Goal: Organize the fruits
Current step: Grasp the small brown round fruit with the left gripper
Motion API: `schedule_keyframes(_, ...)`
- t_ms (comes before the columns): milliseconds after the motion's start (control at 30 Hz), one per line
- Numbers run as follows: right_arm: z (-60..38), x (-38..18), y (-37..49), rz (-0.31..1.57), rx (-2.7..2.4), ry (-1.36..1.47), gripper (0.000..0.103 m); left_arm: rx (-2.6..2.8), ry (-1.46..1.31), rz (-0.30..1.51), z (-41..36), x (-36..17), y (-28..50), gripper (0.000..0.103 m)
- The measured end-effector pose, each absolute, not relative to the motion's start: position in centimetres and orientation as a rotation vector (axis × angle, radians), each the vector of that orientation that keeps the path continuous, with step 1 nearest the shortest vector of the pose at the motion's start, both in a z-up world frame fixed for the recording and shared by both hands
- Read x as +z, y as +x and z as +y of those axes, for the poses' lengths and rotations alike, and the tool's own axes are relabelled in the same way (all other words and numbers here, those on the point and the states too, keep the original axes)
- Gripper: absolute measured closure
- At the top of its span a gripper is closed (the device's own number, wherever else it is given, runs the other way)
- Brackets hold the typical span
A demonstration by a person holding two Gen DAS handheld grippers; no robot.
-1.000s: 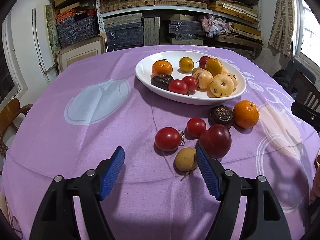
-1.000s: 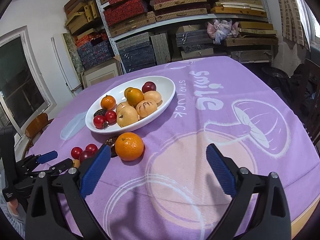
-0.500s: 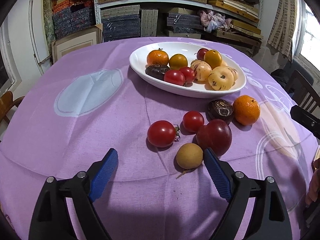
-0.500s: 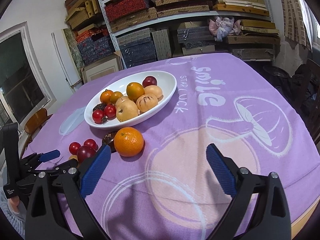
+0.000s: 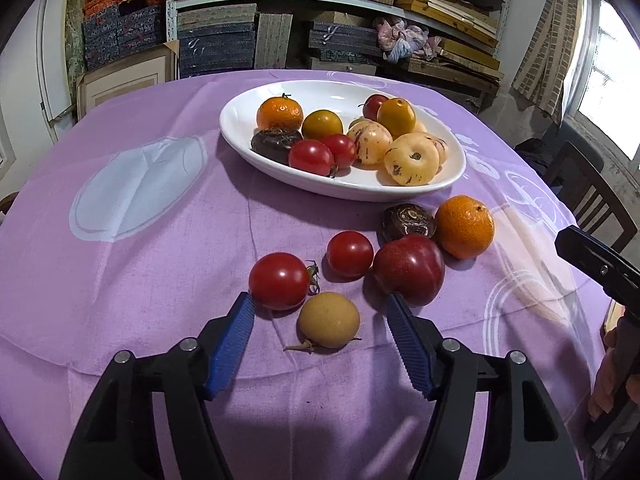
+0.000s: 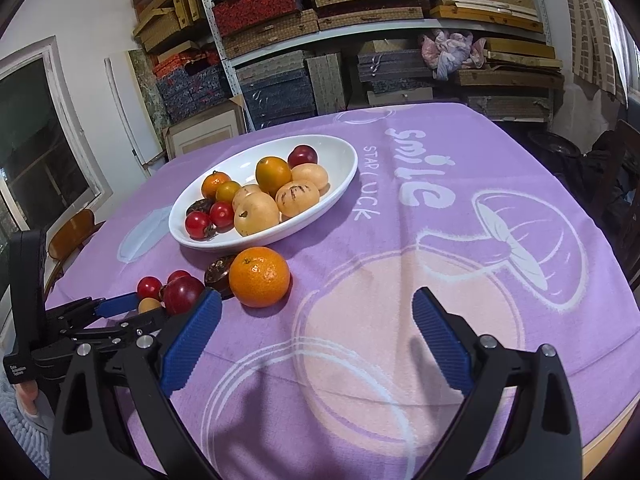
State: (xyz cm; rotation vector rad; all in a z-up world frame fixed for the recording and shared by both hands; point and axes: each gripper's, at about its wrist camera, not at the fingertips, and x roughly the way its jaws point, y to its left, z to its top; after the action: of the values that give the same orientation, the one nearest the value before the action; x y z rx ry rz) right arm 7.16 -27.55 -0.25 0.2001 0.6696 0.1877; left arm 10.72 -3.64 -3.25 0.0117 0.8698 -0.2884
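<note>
A small tan round fruit lies on the purple tablecloth between the blue pads of my left gripper. The jaws are closing, with a gap still on each side of the fruit. Just beyond lie two red tomatoes, a dark red plum, a brown fruit and a mandarin. The white oval dish behind them holds several fruits. My right gripper hangs open over bare cloth, right of the mandarin; the left gripper shows at its left.
Shelves stacked with boxes stand behind the round table. A dark chair stands at the right side, a wooden chair at the left. The right gripper's body and a hand reach in from the right edge of the left wrist view.
My left gripper widened, slid forward around the tan fruit, then began narrowing. The fruit, earlier beside the right pad, now lies between both pads. The right gripper stayed put.
</note>
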Motion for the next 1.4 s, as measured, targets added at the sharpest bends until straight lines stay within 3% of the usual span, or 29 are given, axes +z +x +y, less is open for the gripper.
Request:
schedule_keyframes(167,-27.5,-0.3,7.2,0.672,0.19,0.202,0.009,-0.322,-0.001,0.877,-3.9,-3.3,10.7,0.041)
schedule_keyframes(300,-27.1,-0.5,7.2,0.675,0.193,0.193,0.009,-0.334,-0.018,0.881,-3.8,-3.4,11.0,0.055)
schedule_keyframes(533,-27.1,-0.6,7.1,0.675,0.194,0.191,0.009,-0.336,-0.011,0.877,-3.9,-3.4,10.9,0.055)
schedule_keyframes(667,-27.0,-0.5,7.1,0.674,0.196,0.188,0.009,-0.311,0.003,0.882,-3.7,-3.4,10.5,0.07)
schedule_keyframes(1400,-26.8,-0.6,7.0,0.68,0.202,0.176,0.009,-0.22,0.086,0.781,-2.4,-2.1,7.1,0.073)
